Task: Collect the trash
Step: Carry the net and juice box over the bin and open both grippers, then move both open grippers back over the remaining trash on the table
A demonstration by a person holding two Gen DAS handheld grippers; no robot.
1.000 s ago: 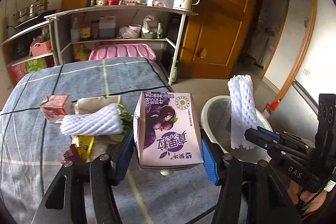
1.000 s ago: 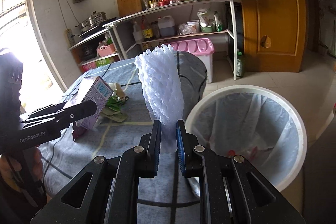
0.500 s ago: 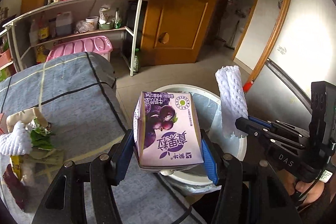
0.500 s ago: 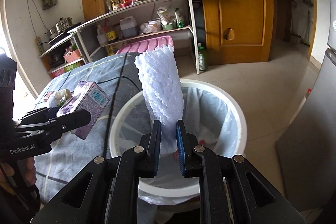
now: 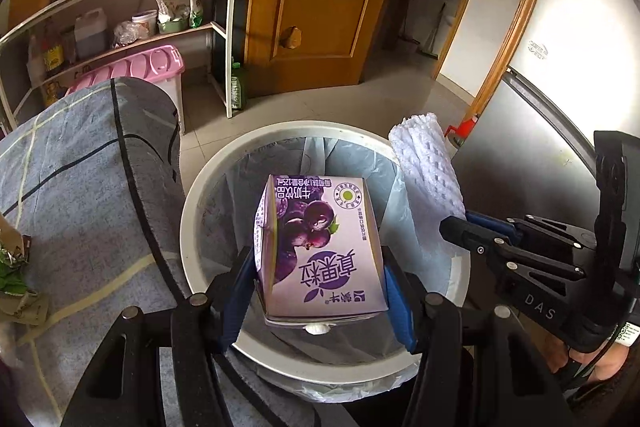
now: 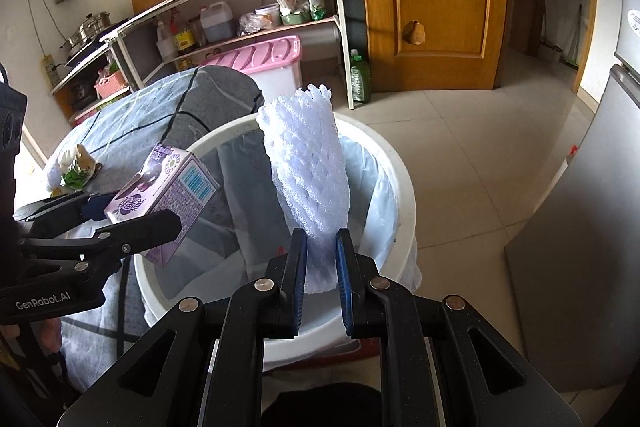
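Purple-and-white cardboard milk carton (image 5: 320, 247), printed with dark berries, is clamped across its flat sides by the left gripper (image 5: 320, 291); we judge the side hold is chosen so the box falls straight once the jaws part. It hangs over the mouth of the round white plastic bin (image 5: 192, 203), lined with a thin translucent bag, which stands on the floor just beside the table draped in blue-grey checked cloth (image 5: 80, 187).

White foam fruit-net sleeve (image 6: 308, 171) is pinched at its lower end by the right gripper (image 6: 320, 267), jaws nearly together and squeezing the soft mesh; the rest stands up and leans over the bin's opening. We take this as the release step: both items are above the liner, neither let go.

Both grippers point steeply downward into the bin, side by side, near but not touching. A hand is partly visible under each handle. More scraps, among them a green wrapper (image 6: 74, 177), remain on the cloth.
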